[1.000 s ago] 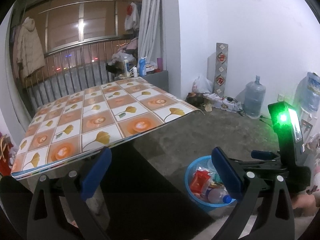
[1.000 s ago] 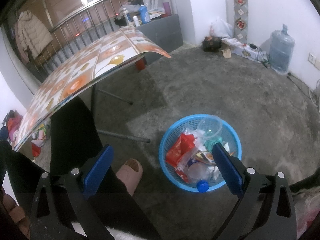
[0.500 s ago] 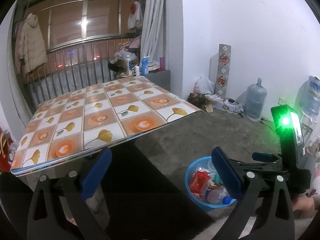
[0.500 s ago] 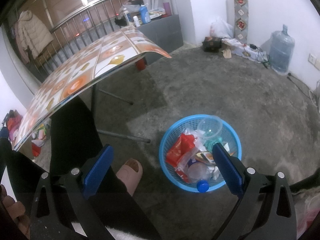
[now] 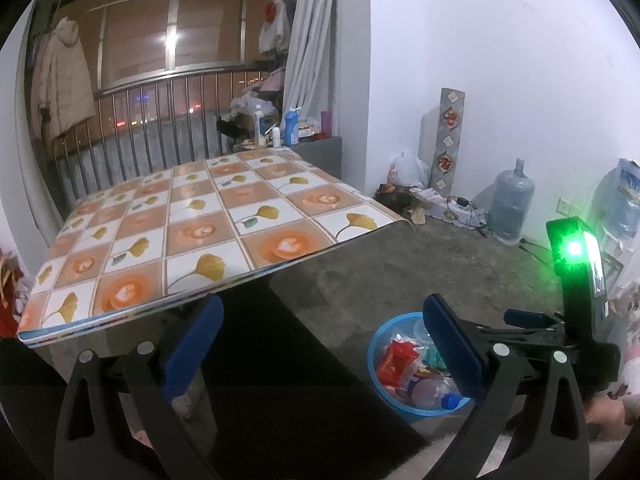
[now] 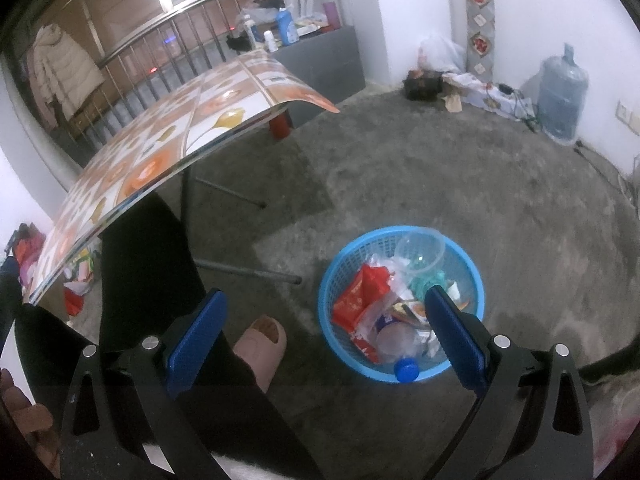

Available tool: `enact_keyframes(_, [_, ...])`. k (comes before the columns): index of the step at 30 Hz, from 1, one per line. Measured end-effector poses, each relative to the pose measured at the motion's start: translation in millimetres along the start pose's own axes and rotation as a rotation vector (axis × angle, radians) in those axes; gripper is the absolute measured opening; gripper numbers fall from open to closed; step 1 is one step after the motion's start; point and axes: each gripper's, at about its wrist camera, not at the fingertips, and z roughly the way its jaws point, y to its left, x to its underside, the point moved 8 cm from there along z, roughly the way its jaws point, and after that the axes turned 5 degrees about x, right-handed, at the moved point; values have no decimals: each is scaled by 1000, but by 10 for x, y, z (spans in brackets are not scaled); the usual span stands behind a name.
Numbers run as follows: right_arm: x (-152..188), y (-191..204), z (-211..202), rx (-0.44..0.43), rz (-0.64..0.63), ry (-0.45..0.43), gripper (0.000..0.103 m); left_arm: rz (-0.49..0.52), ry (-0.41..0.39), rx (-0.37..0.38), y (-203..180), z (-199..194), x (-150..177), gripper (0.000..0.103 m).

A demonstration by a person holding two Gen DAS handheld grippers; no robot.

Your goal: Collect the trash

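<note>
Both the left gripper and the right gripper are held wide open, with nothing gripped between the blue pads. The blue basket is seen on the concrete floor beside the tiled table, below the right gripper. It is filled with trash: 1 red wrapper, 1 clear cup and 1 blue-capped bottle.

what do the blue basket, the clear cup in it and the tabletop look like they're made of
Blue basket: looks like moulded plastic, with a fine perforated mesh wall and a solid rim.
Clear cup: thin transparent plastic, probably disposable; the trash shows through it.
Tabletop: glossy, with light glare and a printed tile-and-leaf pattern; likely laminate or a vinyl cover, unclear which.
</note>
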Motion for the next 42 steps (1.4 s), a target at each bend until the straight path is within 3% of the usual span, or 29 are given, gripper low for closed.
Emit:
enact_keyframes(3, [1,-1,6,-2,2,6,95,-14,-17,29,0,-33,-11,98])
enact_keyframes(17, [9,-23,9,-7,0,11,95,-6,-14,8,-8,-28,5,98])
enact_keyframes(23, [-3,2,-13,-9,-12,8,95,-10,24,-25,49,40,44,98])
enact_keyframes(42, [8,10,-18,-19,-18,18,95,-34,32,-10,66,26,42,98])
